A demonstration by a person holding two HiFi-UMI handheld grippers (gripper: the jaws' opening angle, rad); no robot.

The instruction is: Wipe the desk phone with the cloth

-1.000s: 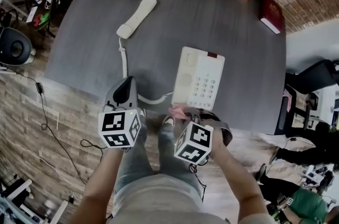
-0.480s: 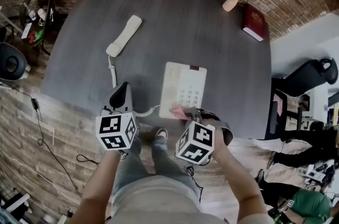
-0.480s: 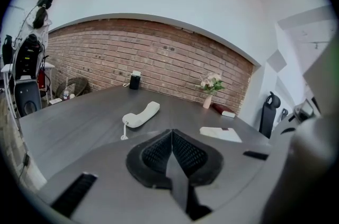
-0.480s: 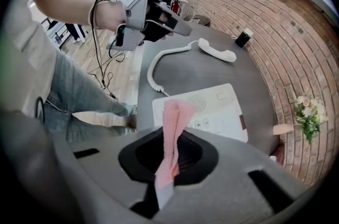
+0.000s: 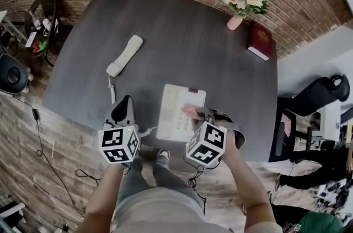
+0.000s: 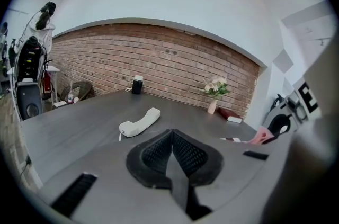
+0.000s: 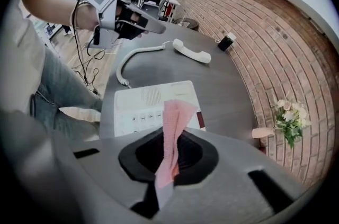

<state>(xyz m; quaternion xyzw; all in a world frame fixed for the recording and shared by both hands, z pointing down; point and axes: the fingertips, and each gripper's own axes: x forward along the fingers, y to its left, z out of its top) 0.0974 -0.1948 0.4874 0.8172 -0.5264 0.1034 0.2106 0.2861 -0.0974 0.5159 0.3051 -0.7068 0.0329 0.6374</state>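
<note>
Right gripper (image 7: 168, 153) clamped on pink cloth (image 7: 176, 117) — held over desk phone (image 5: 172, 108), lower centre of frame. Left gripper (image 6: 172, 154) jaws together, empty, lower left; handset (image 5: 124, 55) lies upper left.

Desk (image 5: 193, 55) centre was open – handset (image 5: 124, 55) and cord (image 5: 112, 95) blocked the left, vase (image 5: 235, 22) and book (image 5: 258, 41) the far right corner.
</note>
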